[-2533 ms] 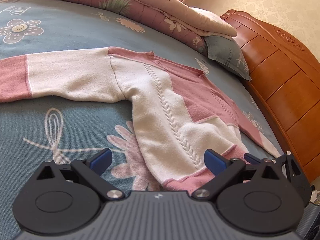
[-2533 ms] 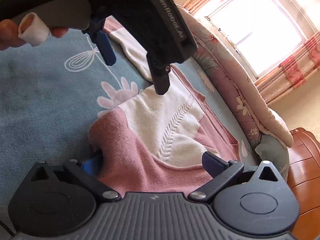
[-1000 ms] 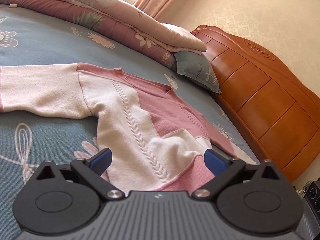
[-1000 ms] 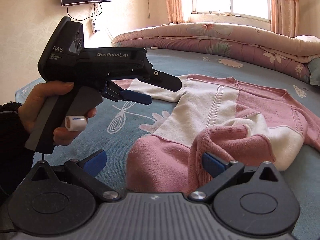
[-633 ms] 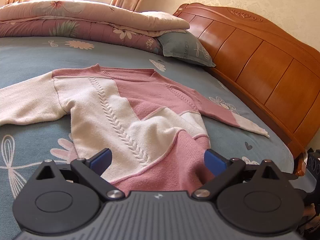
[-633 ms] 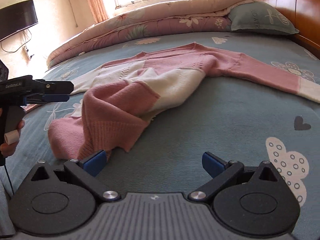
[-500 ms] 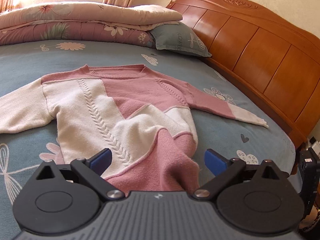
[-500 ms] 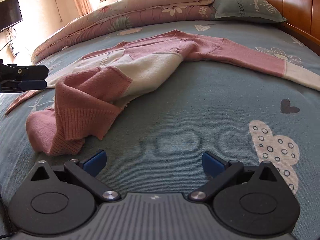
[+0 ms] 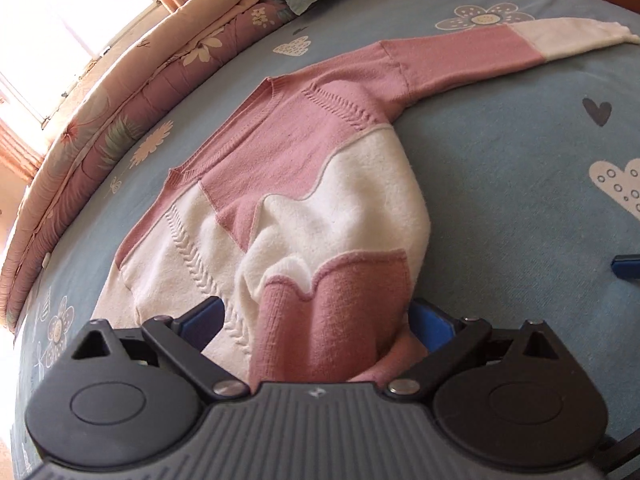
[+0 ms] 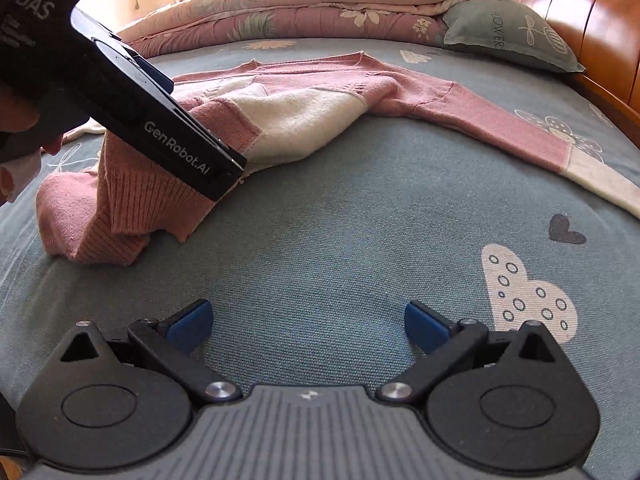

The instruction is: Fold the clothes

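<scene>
Leftward first: left tool (image 9: 316,316) spread wide, straddling the bunched pink hem of the pink-and-cream cable-knit sweater (image 9: 340,200), chest flat on the blue flowered bed sheet (image 10: 360,220). Could catch one layer only on a shallow bite, dragging the body askew. Right tool (image 10: 308,320) spread too, empty, over bare sheet. Left view: neckline and front panel. Right view alone: hem heaped and doubled, seen side-on.

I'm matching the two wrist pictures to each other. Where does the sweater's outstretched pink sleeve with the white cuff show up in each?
Left wrist: the sleeve runs along the top right, cuff at the right edge.
Right wrist: the sleeve slants down the right side, cuff lowest.
Shared landmark: the dotted white heart on the bedsheet.
</scene>
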`<move>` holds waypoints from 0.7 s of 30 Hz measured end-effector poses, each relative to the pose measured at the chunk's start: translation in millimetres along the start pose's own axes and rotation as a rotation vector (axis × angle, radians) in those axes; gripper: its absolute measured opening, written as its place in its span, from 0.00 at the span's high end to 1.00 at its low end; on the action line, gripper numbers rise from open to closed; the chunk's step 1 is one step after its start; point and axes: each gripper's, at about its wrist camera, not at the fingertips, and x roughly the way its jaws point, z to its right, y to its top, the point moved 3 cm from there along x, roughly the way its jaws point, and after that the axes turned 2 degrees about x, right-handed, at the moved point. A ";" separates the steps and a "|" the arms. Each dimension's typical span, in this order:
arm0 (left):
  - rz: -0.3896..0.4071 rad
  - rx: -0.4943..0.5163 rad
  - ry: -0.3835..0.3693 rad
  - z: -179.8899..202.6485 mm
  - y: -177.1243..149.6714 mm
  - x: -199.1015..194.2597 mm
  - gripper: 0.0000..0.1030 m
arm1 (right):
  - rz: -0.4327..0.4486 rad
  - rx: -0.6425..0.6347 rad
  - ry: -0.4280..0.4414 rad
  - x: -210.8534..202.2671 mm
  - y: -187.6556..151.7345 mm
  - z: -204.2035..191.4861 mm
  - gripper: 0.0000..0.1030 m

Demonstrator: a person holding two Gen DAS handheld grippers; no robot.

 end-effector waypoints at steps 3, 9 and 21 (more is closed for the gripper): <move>-0.013 -0.087 -0.014 -26.0 -11.2 6.0 0.03 | -0.004 0.012 0.003 -0.1 1.0 1.2 0.00; -0.043 -0.345 -0.113 -85.4 -37.3 24.4 0.03 | -0.007 -0.003 -0.020 2.6 1.5 -2.3 0.00; -0.046 -0.616 -0.291 -140.2 -73.9 65.7 0.00 | 0.030 0.145 0.042 -1.2 6.7 16.1 0.00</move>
